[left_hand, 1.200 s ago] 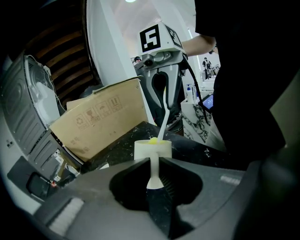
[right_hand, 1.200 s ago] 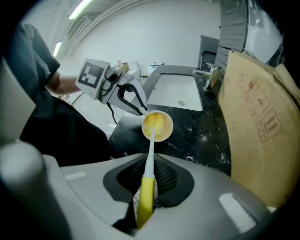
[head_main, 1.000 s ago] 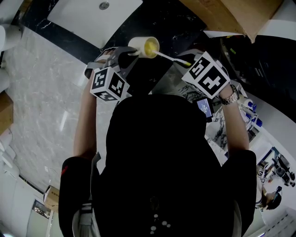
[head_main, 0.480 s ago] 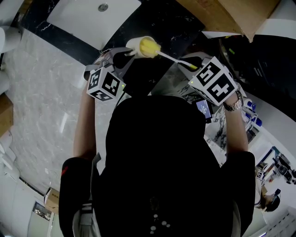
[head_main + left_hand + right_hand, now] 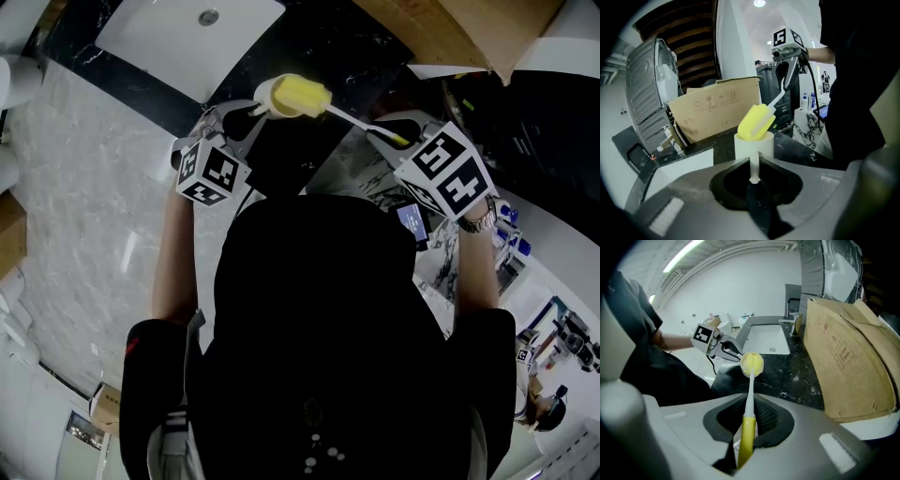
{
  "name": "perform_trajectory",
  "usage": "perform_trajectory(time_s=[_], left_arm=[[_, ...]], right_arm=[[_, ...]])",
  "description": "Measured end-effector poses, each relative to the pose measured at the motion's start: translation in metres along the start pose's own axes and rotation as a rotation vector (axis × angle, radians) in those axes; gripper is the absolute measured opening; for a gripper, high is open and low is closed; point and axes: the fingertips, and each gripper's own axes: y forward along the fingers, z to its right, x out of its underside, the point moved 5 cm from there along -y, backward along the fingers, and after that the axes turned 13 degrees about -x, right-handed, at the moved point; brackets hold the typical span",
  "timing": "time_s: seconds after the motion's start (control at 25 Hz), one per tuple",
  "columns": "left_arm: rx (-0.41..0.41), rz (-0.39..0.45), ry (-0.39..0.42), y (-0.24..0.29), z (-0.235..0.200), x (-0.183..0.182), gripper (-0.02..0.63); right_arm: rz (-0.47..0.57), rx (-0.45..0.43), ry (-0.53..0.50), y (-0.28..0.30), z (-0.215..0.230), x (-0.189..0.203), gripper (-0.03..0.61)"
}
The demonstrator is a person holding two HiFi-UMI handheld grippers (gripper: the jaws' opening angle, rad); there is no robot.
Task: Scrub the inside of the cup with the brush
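Observation:
A white cup [image 5: 266, 93] lies tipped with its mouth toward the right, and my left gripper [image 5: 247, 114] is shut on its thin handle [image 5: 753, 169]. In the left gripper view the cup [image 5: 753, 146] stands just past the jaws. The brush's yellow sponge head [image 5: 301, 96] sticks mostly out of the cup's mouth, with only its tip inside the rim [image 5: 757, 123]. Its white shaft [image 5: 750, 391] runs back to a yellow grip [image 5: 745, 439], on which my right gripper [image 5: 395, 140] is shut.
A white sink [image 5: 187, 36] is set in the black marble counter [image 5: 319, 42] beyond the cup. A brown cardboard box [image 5: 848, 362] stands on the counter's right. A marbled stand with a small screen [image 5: 413, 217] is below my right gripper. Pale floor tiles [image 5: 84, 187] lie left.
The brush head has slid out of the cup, from deep inside to mostly outside the rim. My right gripper has drawn back to the right. The cup has tipped slightly.

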Motion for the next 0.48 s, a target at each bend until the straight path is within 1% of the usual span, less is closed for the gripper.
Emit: perform_trajectory(time_s=[0.08, 0.16, 0.24, 0.36, 0.48], left_arm=[[-0.006, -0.011, -0.006, 0.001, 0.002, 0.005, 0.06], [-0.011, -0.015, -0.032, 0.002, 0.004, 0.01, 0.06], [-0.018, -0.011, -0.076, 0.002, 0.004, 0.013, 0.06], [-0.03, 0.011, -0.165, 0.001, 0.001, 0.013, 0.06], [-0.043, 0.05, -0.209, 0.002, -0.003, 0.005, 0.06]], right_arm=[[0.014, -0.001, 0.007, -0.001, -0.002, 0.0, 0.041], [0.037, 0.0, 0.018, -0.003, -0.004, 0.0, 0.041], [0.063, 0.007, 0.03, -0.006, -0.003, -0.001, 0.041], [0.105, 0.025, 0.051, -0.012, -0.001, -0.004, 0.041], [0.147, 0.047, 0.073, -0.017, 0.003, -0.006, 0.041]])
